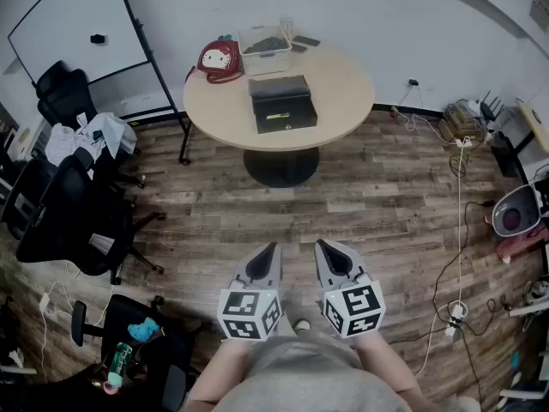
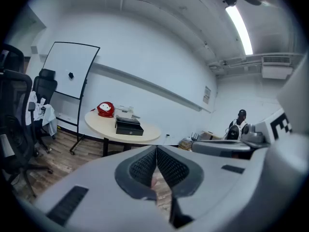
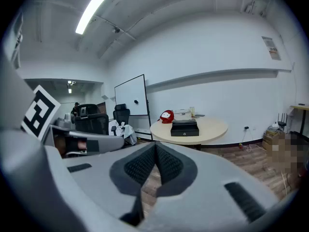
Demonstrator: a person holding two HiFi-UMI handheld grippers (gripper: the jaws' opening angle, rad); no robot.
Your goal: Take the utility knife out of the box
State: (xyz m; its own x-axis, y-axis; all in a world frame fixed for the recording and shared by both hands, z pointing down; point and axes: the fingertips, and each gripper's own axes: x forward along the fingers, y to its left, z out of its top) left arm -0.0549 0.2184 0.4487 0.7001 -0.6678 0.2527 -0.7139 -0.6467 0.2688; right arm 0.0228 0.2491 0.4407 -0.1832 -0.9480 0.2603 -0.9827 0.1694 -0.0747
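A black box with its lid shut stands on the round beige table, far ahead of me; the utility knife is not visible. The same box shows small in the left gripper view, and the box in the right gripper view. My left gripper and right gripper are held side by side low over the wooden floor, well short of the table. Both are shut, jaws pressed together, with nothing between them.
A red bag and a white basket sit at the table's far side. Black office chairs crowd the left, a whiteboard stands behind them. Cables and a power strip lie on the floor at right.
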